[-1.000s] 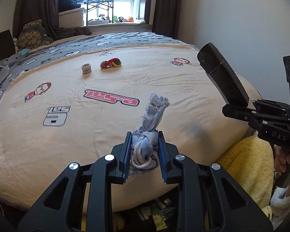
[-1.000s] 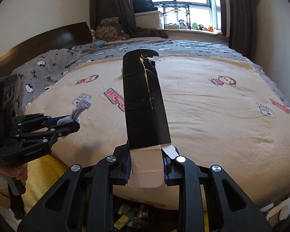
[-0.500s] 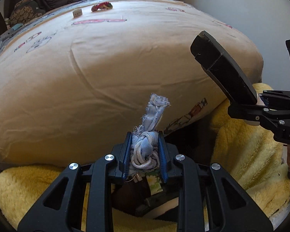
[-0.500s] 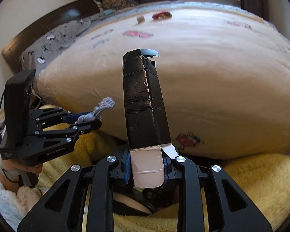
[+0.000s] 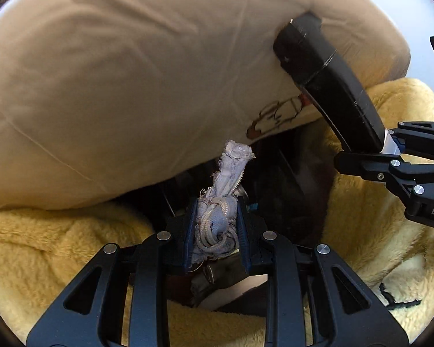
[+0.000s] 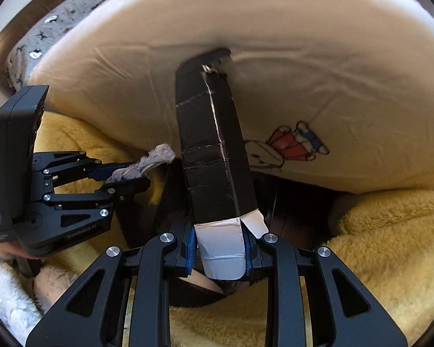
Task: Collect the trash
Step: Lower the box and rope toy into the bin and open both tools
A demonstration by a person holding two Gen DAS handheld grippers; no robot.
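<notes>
Both hand-held grippers have dropped and tipped downward since the earlier frames: bed top, window and headboard are gone from view, and now only the cream bed cover's side and the dark gap under it show.

Left wrist view: left hand-held gripper (image 5: pixel 215 225) clamped on a knotted scrap of pale blue cloth with white cord (image 5: pixel 220 217), same grip as before, frayed end sticking up past the fingertips. Scrap now sits in front of the dark space under the bed cover (image 5: pixel 115 72), above yellow fleece fabric (image 5: pixel 43 245). Right hand-held gripper (image 5: pixel 390 146) is at right, gripping the black flattened carton (image 5: pixel 327 81), whose far end now reaches the cover's side; contact not clear.

Right wrist view: right hand-held gripper (image 6: pixel 220 248) closed on the carton's (image 6: pixel 211 144) white end flap, grip unchanged. The carton's torn top lies against the cream cover (image 6: pixel 303 57), blurred. Cartoon print (image 6: pixel 289 147) now beside the carton. Left hand-held gripper (image 6: pixel 130 177) at left, cloth scrap (image 6: pixel 147 164) pinched in it, close to the carton. Yellow fleece (image 6: pixel 390 245) on both sides below.
</notes>
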